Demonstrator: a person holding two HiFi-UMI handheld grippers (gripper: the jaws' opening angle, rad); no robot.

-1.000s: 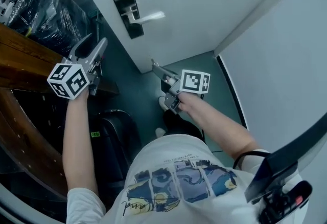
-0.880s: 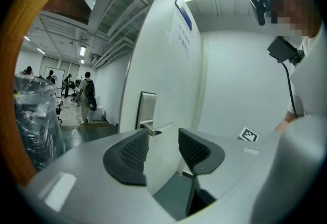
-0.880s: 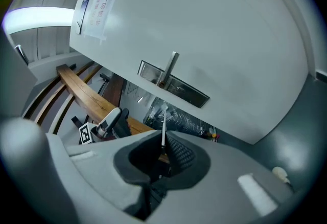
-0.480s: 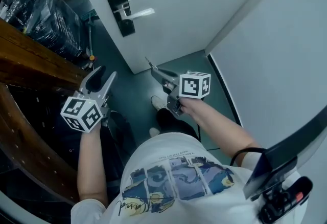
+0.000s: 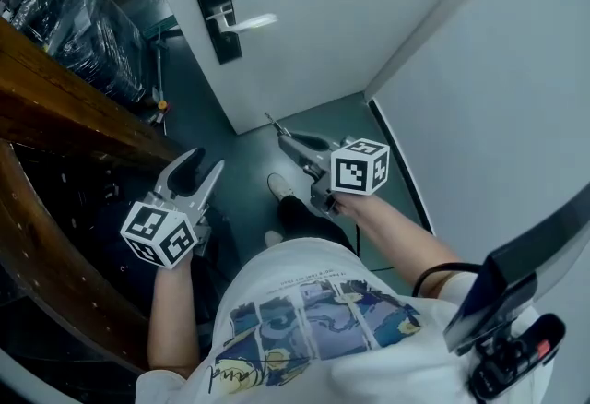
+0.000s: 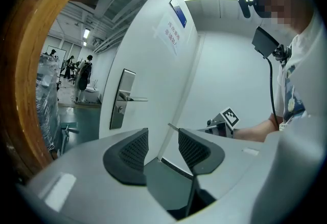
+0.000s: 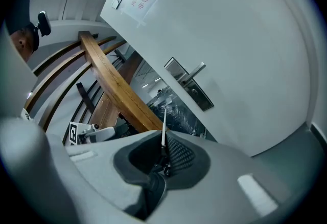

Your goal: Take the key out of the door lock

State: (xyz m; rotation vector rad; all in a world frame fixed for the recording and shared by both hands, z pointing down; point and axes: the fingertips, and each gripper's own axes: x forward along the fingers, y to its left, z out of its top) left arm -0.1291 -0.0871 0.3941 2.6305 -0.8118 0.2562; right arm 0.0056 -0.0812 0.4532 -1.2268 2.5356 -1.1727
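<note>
The steel lock plate with its lever handle sits on the white door, far up in the head view. My right gripper is well back from it, shut on the key. The key's thin blade pokes out past the closed pads toward the lock plate. My left gripper hangs lower at the left and is open, with nothing between its ribbed pads. In the left gripper view the lock plate shows beyond the jaws.
A curved wooden rail runs along the left. Behind it stands a plastic-wrapped load. A white wall closes the right side. My shoes stand on the green floor in front of the door.
The left gripper has dropped and come back toward my body. The right gripper has rolled and drifted slightly right with the key still in it.
</note>
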